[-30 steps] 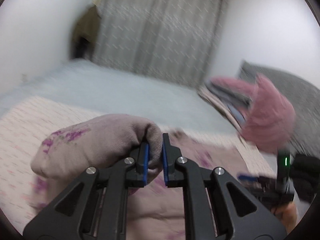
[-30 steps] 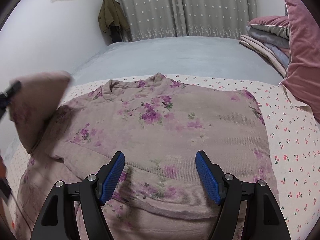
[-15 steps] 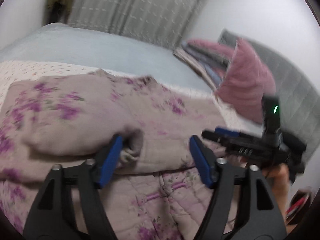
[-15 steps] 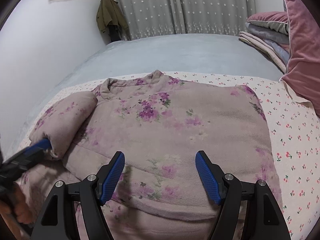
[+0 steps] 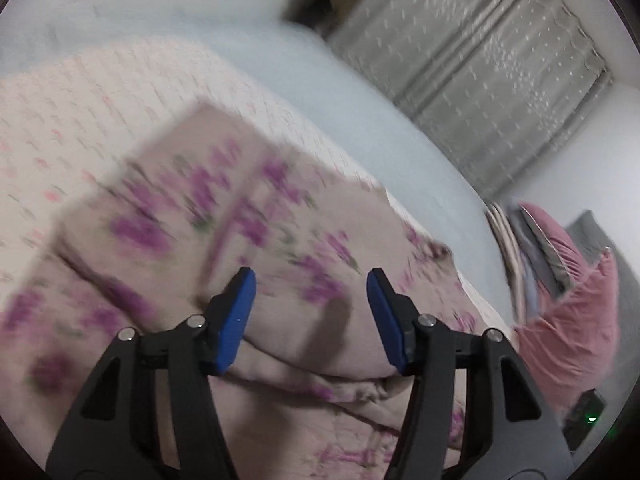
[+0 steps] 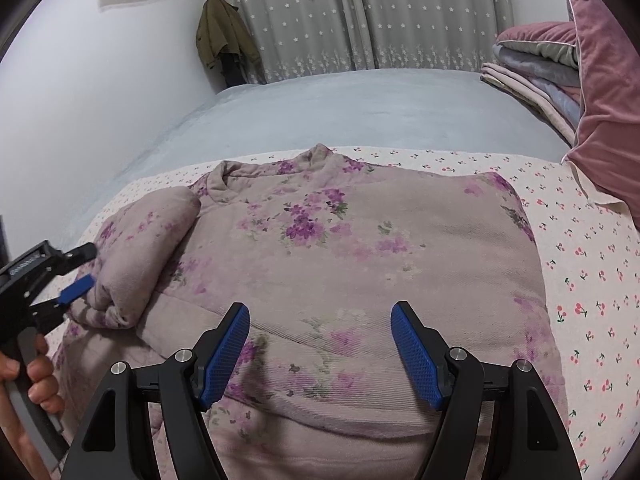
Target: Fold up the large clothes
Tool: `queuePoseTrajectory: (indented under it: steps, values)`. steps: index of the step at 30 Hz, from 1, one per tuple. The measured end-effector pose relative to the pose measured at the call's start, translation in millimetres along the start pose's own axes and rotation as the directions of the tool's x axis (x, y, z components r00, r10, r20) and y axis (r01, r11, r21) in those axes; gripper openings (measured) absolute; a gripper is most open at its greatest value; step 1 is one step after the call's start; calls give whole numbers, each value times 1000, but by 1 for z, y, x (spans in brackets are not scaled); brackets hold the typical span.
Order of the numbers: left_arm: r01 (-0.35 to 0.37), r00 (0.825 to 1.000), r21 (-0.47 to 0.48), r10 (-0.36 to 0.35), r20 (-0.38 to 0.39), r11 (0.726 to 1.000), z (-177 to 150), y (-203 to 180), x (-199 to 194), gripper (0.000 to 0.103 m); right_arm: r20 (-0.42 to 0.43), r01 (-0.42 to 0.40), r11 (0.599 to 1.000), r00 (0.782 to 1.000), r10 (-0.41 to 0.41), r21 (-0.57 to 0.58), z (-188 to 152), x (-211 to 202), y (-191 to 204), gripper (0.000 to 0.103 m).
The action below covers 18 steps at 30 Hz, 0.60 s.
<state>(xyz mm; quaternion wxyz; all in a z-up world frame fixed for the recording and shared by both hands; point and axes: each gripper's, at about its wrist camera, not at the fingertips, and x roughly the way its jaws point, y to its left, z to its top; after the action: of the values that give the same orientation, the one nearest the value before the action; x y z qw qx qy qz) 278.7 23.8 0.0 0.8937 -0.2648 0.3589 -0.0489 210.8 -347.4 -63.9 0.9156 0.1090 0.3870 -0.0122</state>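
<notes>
A padded mauve jacket with purple flowers (image 6: 360, 248) lies flat on the bed, collar toward the far side. Its left sleeve (image 6: 148, 248) is folded in and rests on the jacket's left edge. My left gripper (image 6: 82, 272) sits at that sleeve's cuff end, held by a hand (image 6: 32, 376). Its jaws are apart and closing, with no cloth pinched between them. In the blurred left wrist view the left gripper (image 5: 308, 312) hovers over the jacket (image 5: 280, 220). My right gripper (image 6: 320, 352) stands open above the jacket's near hem, holding nothing.
A cherry-print sheet (image 6: 580, 264) lies under the jacket, with a grey-blue blanket (image 6: 360, 108) beyond it. A pink pillow (image 6: 608, 92) and a stack of folded blankets (image 6: 536, 68) stand at the right. An olive coat (image 6: 224, 40) hangs by the curtain.
My left gripper let go of the sleeve, which now lies on the jacket's left side. That gripper opened, rolled and sank a little. The right gripper kept still.
</notes>
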Motion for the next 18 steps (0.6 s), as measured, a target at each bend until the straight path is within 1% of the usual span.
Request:
queuePoseTrajectory:
  steps: [1,2,3,4,5,6,7,8,9,10,11,12,13,14,15,16,17,18]
  values:
    - [-50,997,35,48,56,998,0,-3,-8,75,1,-1,1000,1000,1,0,0,0,0,74]
    - [-95,992,63,90,86,993,0,-5,-9,80,0,-2,1000,1000,2,-1,0,0,1,74]
    - [-163,983,102,153,101,981,2,-6,-5,80,-1,-4,1000,1000,4,-3,0,0,2,74]
    - [-199,978,120,189,87,973,4,-6,0,80,-2,-6,1000,1000,6,-7,0,0,3,74]
    - [-206,978,130,201,48,970,6,-3,8,79,-3,-7,1000,1000,7,-11,0,0,5,74]
    - [-173,984,121,175,-11,977,8,2,19,79,-4,-10,1000,1000,10,-17,0,0,7,74]
    - [-154,986,108,160,-41,982,10,7,25,75,-4,-13,1000,1000,13,-22,-1,1,8,74]
    - [-138,988,96,144,-61,986,9,10,33,50,-6,-15,1000,1000,15,-27,-1,1,10,74]
    - [-135,988,101,141,-60,986,7,8,39,36,-7,-16,999,1000,16,-31,-1,2,11,74]
    - [-137,989,112,143,-42,984,5,4,38,16,-9,-16,999,1000,15,-36,-1,2,12,74]
    - [-117,993,137,120,-10,984,4,-1,34,13,-9,-15,999,1000,15,-39,-2,3,13,74]
    - [-76,997,178,73,23,981,2,-8,26,11,-7,-15,999,1000,15,-40,-2,3,13,74]
    - [-30,999,205,22,41,978,-2,-15,20,10,-6,-17,999,1000,16,-40,-2,3,13,74]
    - [48,996,249,-64,57,967,-6,-23,10,10,-5,-18,999,1000,18,-38,-2,3,12,74]
    - [118,988,303,-144,63,945,-11,-34,0,10,-5,-23,999,1000,23,-31,-2,4,11,74]
    - [178,977,349,-208,51,920,-15,-42,-7,10,-8,-27,999,1000,27,-24,-2,5,10,74]
    - [304,945,415,-328,-16,858,-21,-55,-13,10,-12,-30,999,999,30,-19,-2,6,9,74]
    - [398,910,443,-406,-82,803,-25,-63,-14,10,-13,-31,999,999,31,-17,-2,6,9,74]
